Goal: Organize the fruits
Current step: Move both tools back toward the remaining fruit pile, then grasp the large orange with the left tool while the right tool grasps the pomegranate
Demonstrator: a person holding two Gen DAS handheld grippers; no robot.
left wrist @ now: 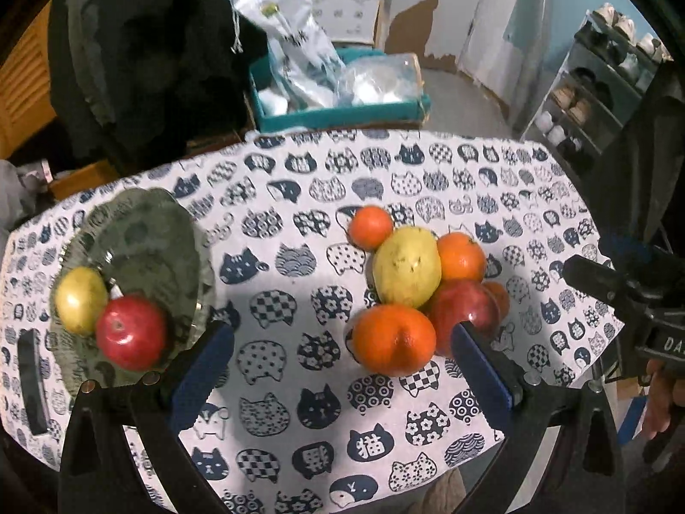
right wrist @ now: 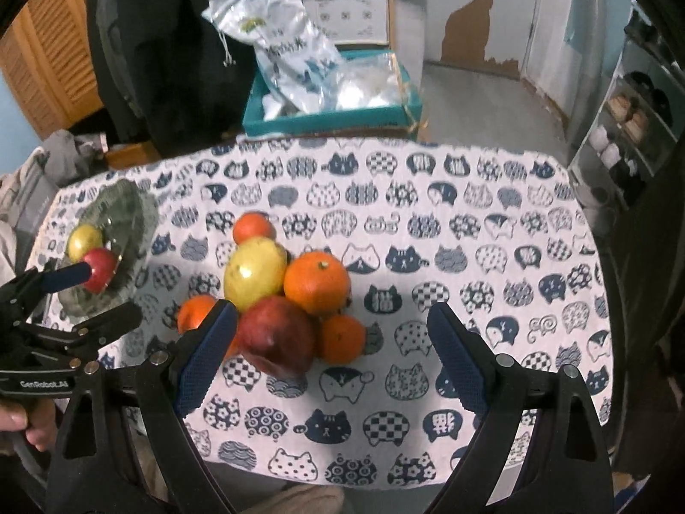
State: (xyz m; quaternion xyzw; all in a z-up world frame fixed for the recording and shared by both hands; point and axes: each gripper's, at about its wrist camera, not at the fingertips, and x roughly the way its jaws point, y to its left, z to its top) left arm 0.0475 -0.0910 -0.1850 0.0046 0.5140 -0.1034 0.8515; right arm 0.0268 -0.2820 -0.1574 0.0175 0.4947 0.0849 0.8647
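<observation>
right gripper (right wrist: 332, 355) fingers wide apart, nothing held | left gripper (left wrist: 342, 368) same | fruit pile (left wrist: 421, 295) mid-tabletop (left wrist: 535, 197): firm, smooth, rolls; red apple (right wrist: 278, 338) nearest, take across its widest part | plate (left wrist: 141, 231) at left edge

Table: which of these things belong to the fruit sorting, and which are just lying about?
Job:
- glass plate holding a pear and an apple
- fruit pile: pear, apple, oranges
- both hand-held grippers, left and right, open

Lying about:
- teal box of bags
- shoe rack
- dark flat object beside the plate
</observation>
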